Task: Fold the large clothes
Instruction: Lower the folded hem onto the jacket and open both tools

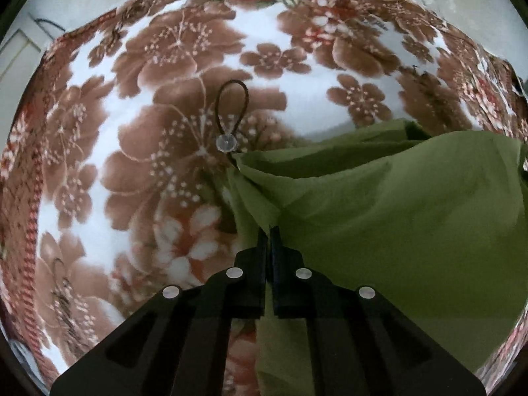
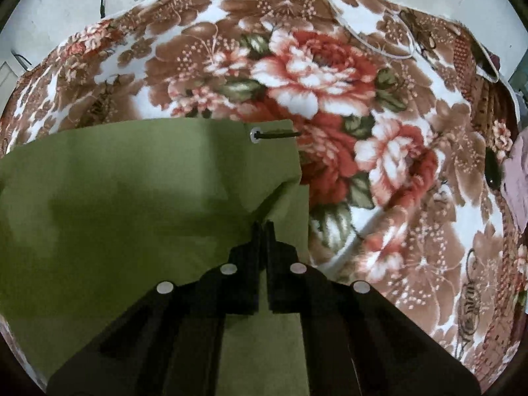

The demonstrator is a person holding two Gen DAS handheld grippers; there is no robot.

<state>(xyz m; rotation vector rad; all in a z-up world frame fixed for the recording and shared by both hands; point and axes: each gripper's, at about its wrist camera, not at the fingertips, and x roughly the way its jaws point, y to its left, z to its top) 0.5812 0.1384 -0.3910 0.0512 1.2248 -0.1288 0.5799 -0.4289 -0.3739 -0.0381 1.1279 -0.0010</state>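
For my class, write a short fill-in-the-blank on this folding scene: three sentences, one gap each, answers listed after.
1. The garment pinched by both grippers is ____ in colour.
2. The left gripper and the right gripper both have their jaws ____ on the cloth.
3. The blanket under the garment has a ____ print.

Answers: green; shut; floral

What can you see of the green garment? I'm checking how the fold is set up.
The green garment is plain olive, a thin matte woven fabric. It lies on the floral blanket, partly lifted into soft folds. A dark cord loops from a clear toggle at one corner; another corner has a metal eyelet with cord through it. The left gripper and right gripper are each shut on an edge.
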